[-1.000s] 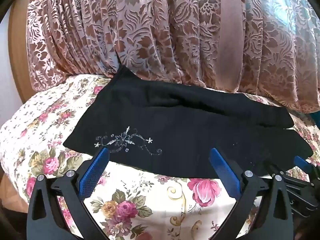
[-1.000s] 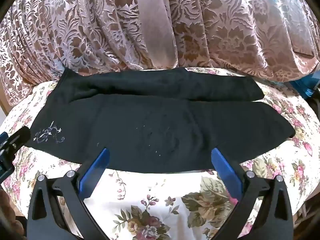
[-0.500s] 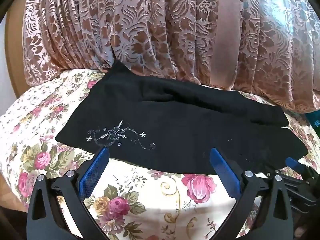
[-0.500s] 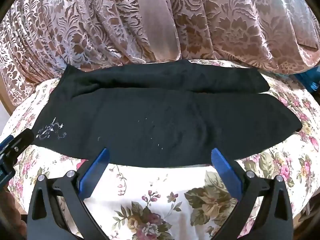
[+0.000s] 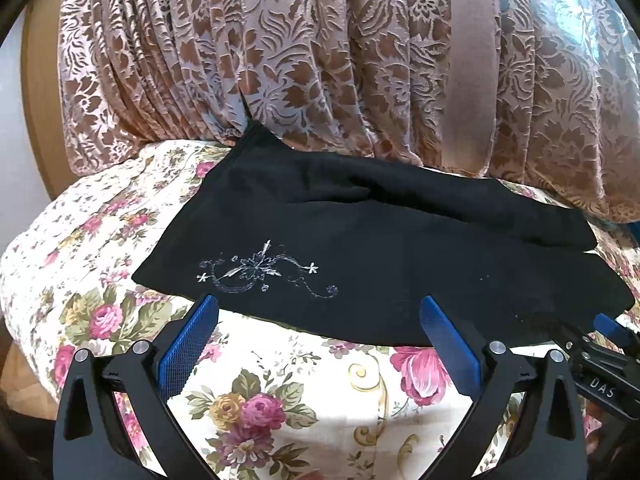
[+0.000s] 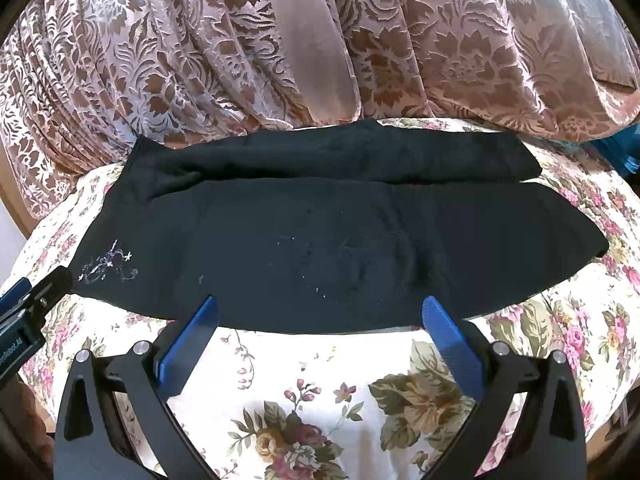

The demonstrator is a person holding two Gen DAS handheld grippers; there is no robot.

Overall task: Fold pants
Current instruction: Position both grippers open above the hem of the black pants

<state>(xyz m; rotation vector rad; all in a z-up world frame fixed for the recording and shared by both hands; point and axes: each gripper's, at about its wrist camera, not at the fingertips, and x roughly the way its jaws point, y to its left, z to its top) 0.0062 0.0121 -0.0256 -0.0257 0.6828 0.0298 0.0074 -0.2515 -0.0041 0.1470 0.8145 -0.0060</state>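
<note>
One pair of black pants (image 5: pixel 400 264) lies spread flat on a floral bedspread (image 5: pixel 280 392), waist end to the left, both legs running to the right. The far leg (image 6: pixel 360 152) lies along a patterned curtain (image 6: pixel 460 48), its upper left corner touching the curtain's hem; the near leg (image 6: pixel 480 248) lies in front of it and reaches farther right.

The left wrist view alone shows the silver embroidered motif (image 5: pixel 260 272) clearly: one spray of curling lines with small star-shaped flowers, near the pants' front left corner. In the right wrist view the same motif (image 6: pixel 108 266) appears small and indistinct at the far left. The right wrist view alone shows both leg ends in full, and pale lint specks (image 6: pixel 304 240) scattered on the near leg.

Count: one garment, one motif, two grippers. The left gripper (image 5: pixel 318 336) sits just short of the pants' near edge, jaws wide apart and empty, blue pads (image 5: pixel 188 348) over bare bedspread. The right gripper (image 6: pixel 318 332) stands likewise, jaws wide apart, holding nothing, pad tips at the near hem.

Each gripper shows in the other's view: the right at the lower right edge of the left view, the left at the lower left edge of the right view. A plain mauve band (image 5: pixel 474 60) runs down the curtain. A blue object (image 6: pixel 620 152) shows at the right edge; what it is cannot be told.
</note>
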